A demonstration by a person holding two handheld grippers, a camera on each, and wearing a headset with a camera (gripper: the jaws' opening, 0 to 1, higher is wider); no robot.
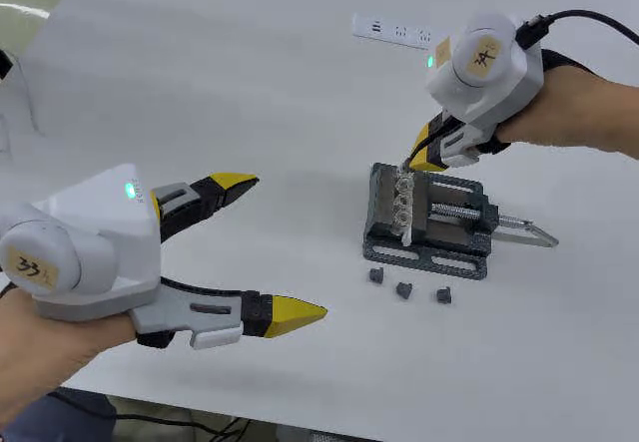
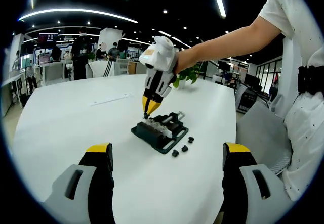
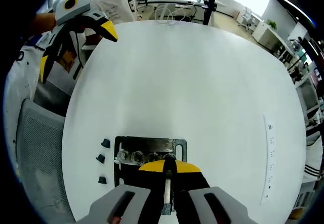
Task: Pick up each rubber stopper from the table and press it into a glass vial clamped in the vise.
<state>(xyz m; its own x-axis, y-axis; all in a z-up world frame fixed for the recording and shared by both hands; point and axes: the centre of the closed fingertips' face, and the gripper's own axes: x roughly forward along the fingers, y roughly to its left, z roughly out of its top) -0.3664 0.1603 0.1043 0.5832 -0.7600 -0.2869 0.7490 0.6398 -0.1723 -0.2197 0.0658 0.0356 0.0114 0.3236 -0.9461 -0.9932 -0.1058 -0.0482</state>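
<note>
- Your right gripper (image 3: 167, 164) has its jaws drawn in to a narrow slit. A small dark piece sits right at the yellow tips, but I cannot tell whether it is pinched between them.
- Those tips point down onto the end of the row of glass vials (image 1: 402, 203), at the vial farthest from the loose stoppers. In the right gripper view the other three vial mouths show uncovered beside the tips.
- The vials stand in a line between the jaws of the vise (image 1: 429, 252), which sits flat on the table (image 1: 250, 83) with its screw handle sticking out to the side.
- Three rubber stoppers (image 1: 404, 289) lie loose on the table just beside the vise base, a little apart from one another.
- Your left gripper (image 1: 268, 247) is spread wide with nothing between its yellow tips, and it hangs above the table well apart from the vise.
- A white power strip (image 1: 394, 31) lies at the far side of the table, beyond your right hand.
</note>
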